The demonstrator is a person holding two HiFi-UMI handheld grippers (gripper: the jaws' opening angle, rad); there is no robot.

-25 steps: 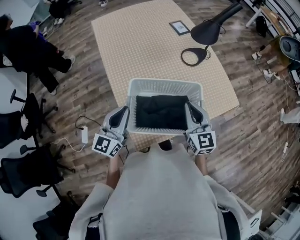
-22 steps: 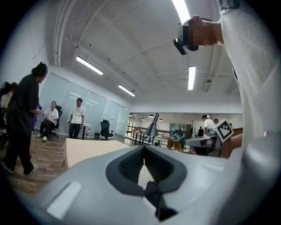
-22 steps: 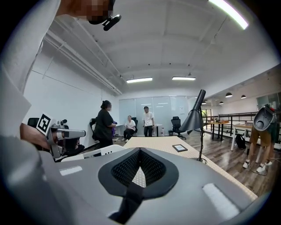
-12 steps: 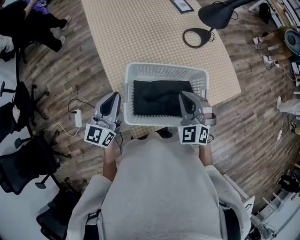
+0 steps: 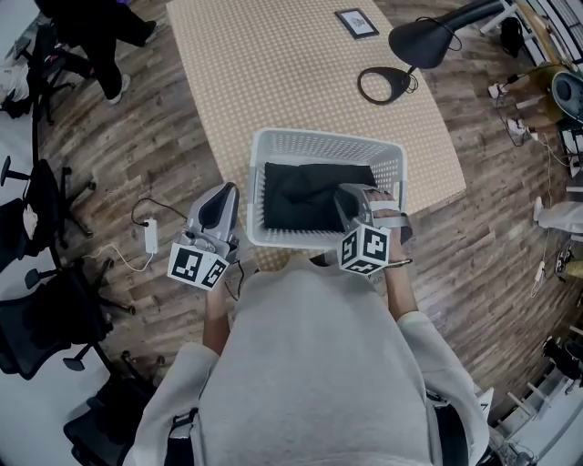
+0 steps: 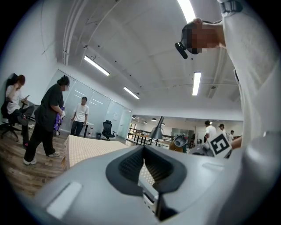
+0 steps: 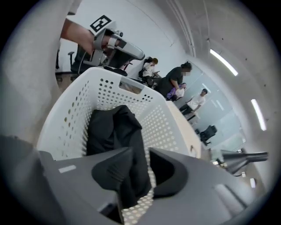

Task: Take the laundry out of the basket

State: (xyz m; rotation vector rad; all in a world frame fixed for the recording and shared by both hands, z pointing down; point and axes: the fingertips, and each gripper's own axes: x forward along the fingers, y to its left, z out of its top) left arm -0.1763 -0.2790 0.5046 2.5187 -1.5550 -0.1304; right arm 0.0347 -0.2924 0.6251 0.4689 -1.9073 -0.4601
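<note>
Around us runs a wood-plank floor [image 5: 137, 146] with a beige dotted mat [image 5: 273, 73] laid over it, and on the mat's near edge stands the white perforated basket [image 5: 319, 138]. The laundry [image 5: 305, 196], a dark, crumpled garment, lies inside it and covers most of the bottom. We hold the right gripper [image 5: 346, 194] over the basket's near right corner, pointing in at the cloth. Its jaws have just been opening and now stand a little apart, with the dark cloth showing in the gap between them, and we cannot see the pads pressing on it. Our left gripper [image 5: 229, 189] hangs outside the basket, just beside its left wall, its jaws together at the tips with nothing caught between them. Farther up the mat rest a black desk lamp [image 5: 424, 41] and a small framed picture [image 5: 357, 23]. Office chairs [image 5: 55, 337] stand off to our left, and a white power strip [image 5: 150, 238] lies on the planks near them.
</note>
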